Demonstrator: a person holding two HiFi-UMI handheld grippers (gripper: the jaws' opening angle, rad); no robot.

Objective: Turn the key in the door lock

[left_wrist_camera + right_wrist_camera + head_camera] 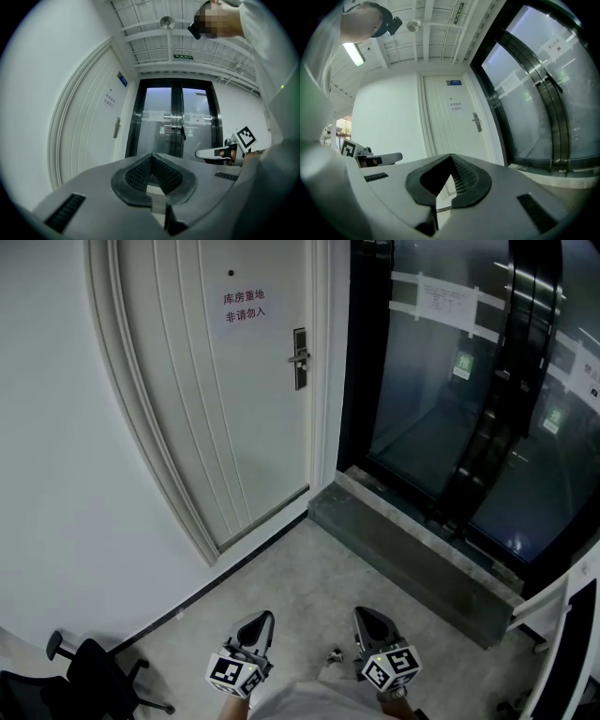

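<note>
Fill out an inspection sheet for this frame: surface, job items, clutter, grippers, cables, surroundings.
Surface: grey floor.
Job's things: white door closed; lock plate with lever handle near its right edge; key too small to tell.
Clutter: black office chair at lower left by the wall.
Grippers: left gripper and right gripper both shut, empty, well short of the door.
Cables: nothing seen.
Surroundings: paper sign on the door; dark glass doors to the right, above a stone step.

A: Where does the head view sit?
B: High, looking steeply down at the floor (328,587), the white door (234,399) well ahead.
A: And the gripper views?
B: Low, level, along their jaws (wide-angle); both share that door and the glass doors (441,390).
</note>
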